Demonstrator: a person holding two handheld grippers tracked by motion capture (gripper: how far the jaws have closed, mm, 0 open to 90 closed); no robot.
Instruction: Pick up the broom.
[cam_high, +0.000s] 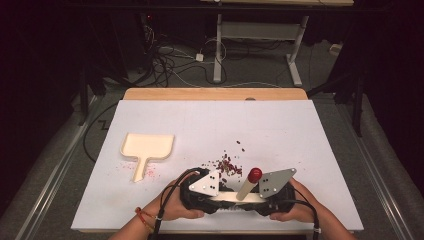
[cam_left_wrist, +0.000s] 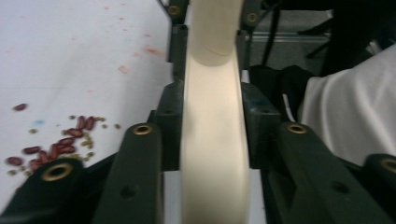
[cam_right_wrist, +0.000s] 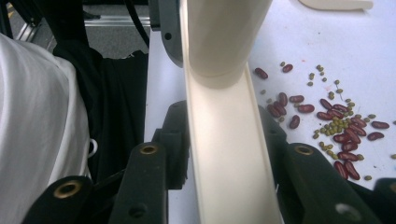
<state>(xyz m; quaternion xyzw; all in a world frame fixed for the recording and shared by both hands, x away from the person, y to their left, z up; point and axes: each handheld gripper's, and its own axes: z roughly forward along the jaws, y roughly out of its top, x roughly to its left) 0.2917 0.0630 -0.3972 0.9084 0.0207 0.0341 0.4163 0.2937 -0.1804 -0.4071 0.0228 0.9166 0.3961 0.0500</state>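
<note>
Brush (cam_high: 246, 190) sits at bench (cam_high: 300, 140) near edge, just behind bean pile (cam_high: 227, 164); your left claw (cam_high: 220, 196) & right claw (cam_high: 252, 199) both pinching its cream body. Dustpan (cam_high: 148, 147) lies well left of pile, empty. Sweep not begun; all beans remain.

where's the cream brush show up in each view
high view: cream brush at bottom centre, between both grippers, red-tipped handle tilted up.
left gripper view: centre, running up between the jaws.
right gripper view: centre, between the jaws.
shared landmark: scattered beans.
</note>
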